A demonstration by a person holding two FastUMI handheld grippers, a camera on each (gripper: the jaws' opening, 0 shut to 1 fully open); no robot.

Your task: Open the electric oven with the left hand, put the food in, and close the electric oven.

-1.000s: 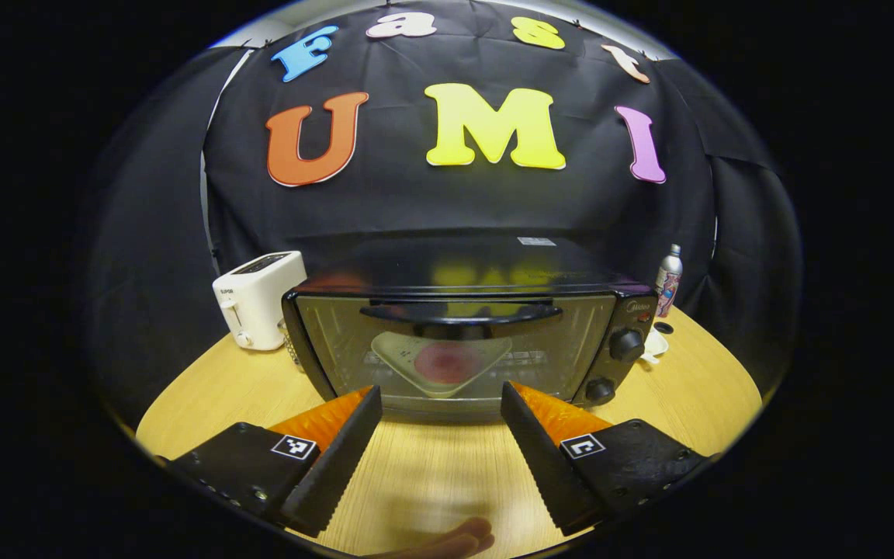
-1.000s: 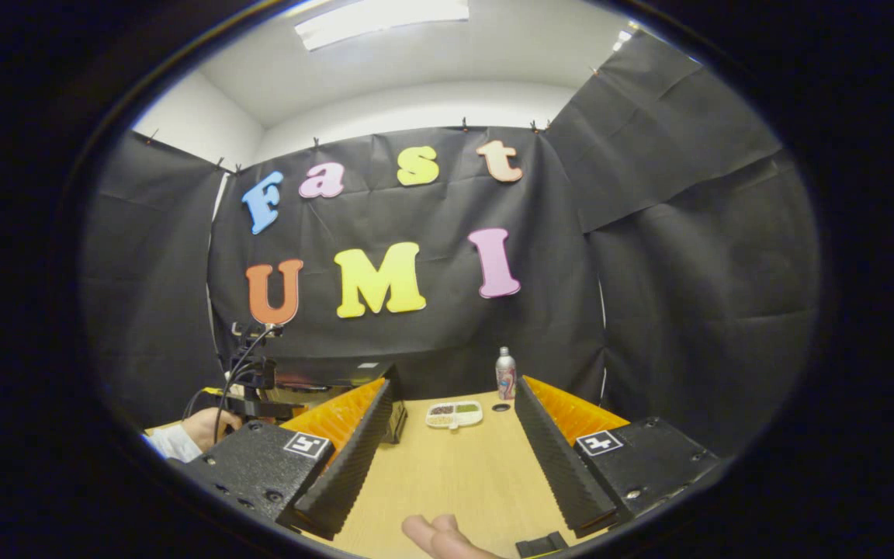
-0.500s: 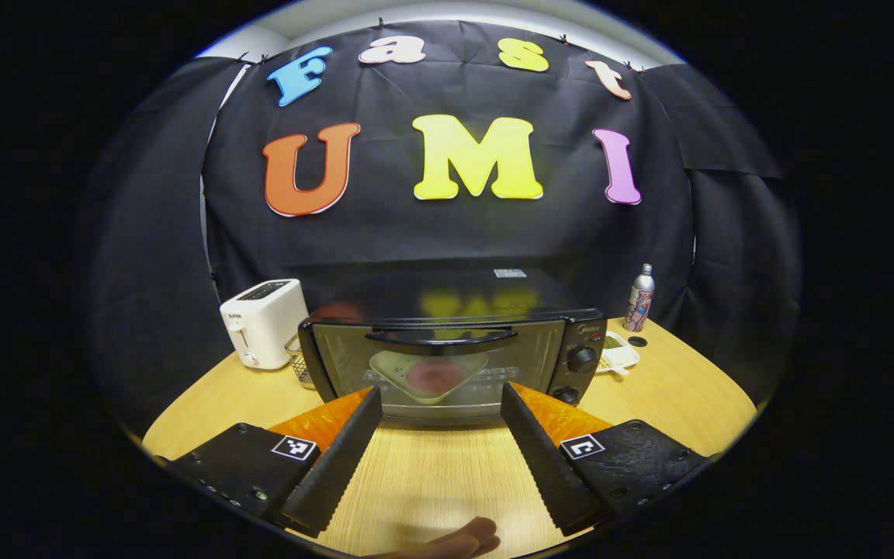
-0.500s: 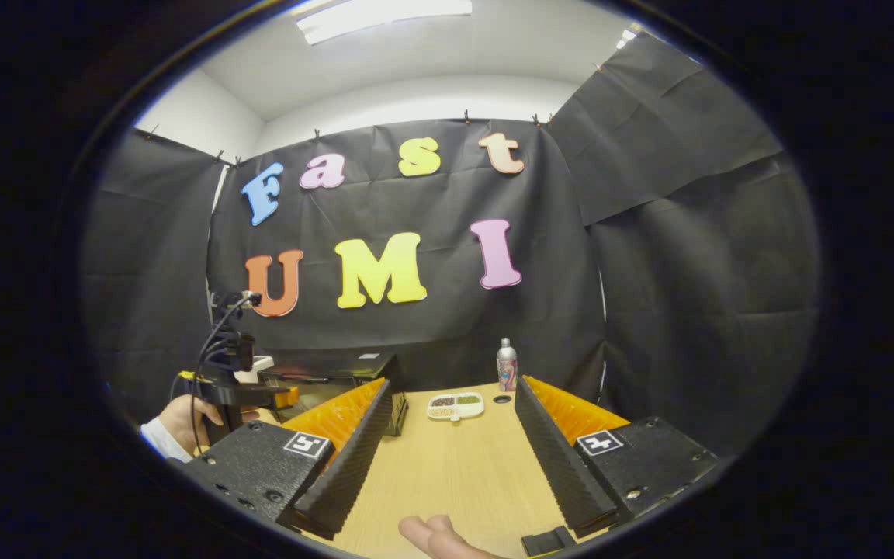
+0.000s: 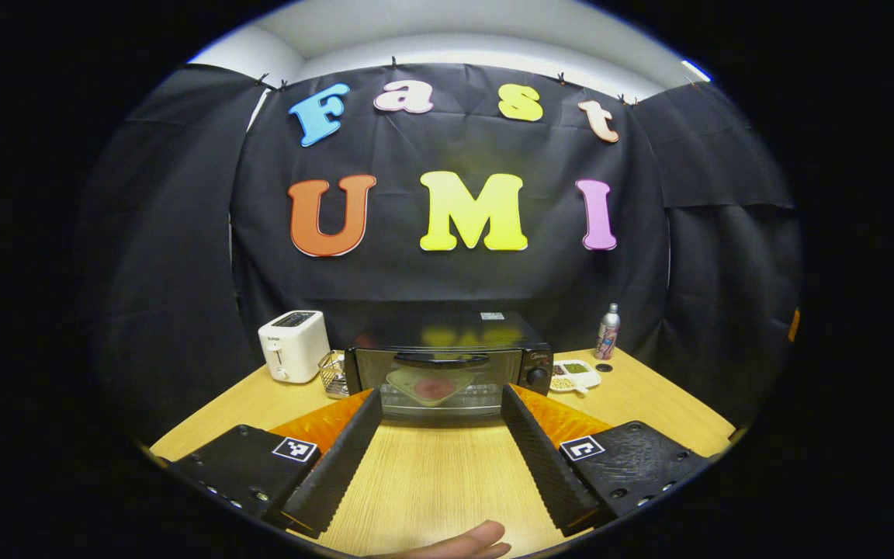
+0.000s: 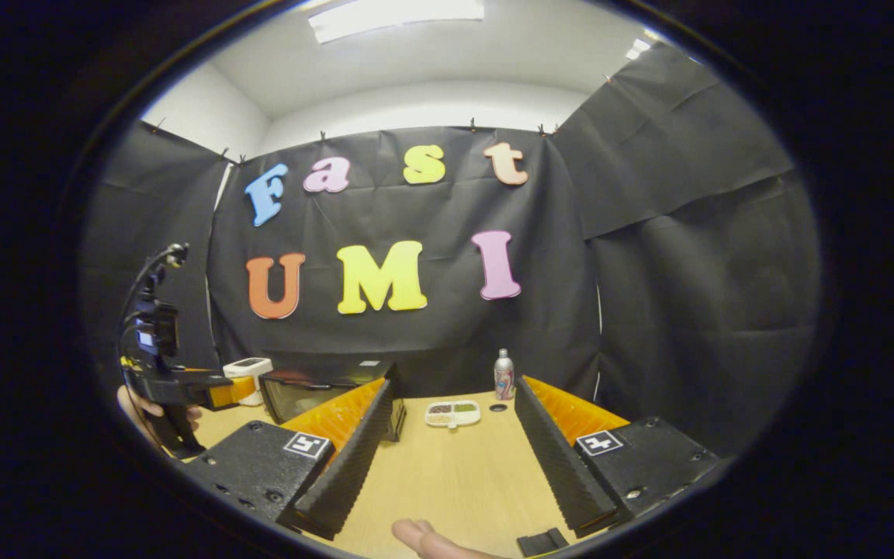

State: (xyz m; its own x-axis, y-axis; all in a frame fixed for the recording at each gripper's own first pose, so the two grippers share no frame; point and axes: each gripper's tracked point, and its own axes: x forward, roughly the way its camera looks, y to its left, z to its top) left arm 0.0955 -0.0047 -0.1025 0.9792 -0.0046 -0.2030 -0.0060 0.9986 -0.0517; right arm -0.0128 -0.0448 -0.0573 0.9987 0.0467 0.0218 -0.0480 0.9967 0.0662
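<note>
Left gripper (image 5: 441,404) has pulled back from the electric oven (image 5: 448,363), which now sits smaller and farther off than a second ago.

In the left gripper view its fingers stand spread with nothing between them, bare wooden table (image 5: 431,481) in the gap and a wide strip of open tabletop ahead up to the oven at 12 o'clock. The oven door is closed; a plate of food (image 5: 430,385) shows through the glass. A white toaster (image 5: 292,345) stands at 10 o'clock near the table's left edge, a small wire basket (image 5: 333,373) between it and the oven. At 2 o'clock lie a divided snack tray (image 5: 573,374) and a bottle (image 5: 608,331) by the wall. In the right gripper view the right gripper (image 6: 452,400) is likewise spread and empty over open table, the left gripper at 9 o'clock, held by a hand (image 6: 154,407).
</note>
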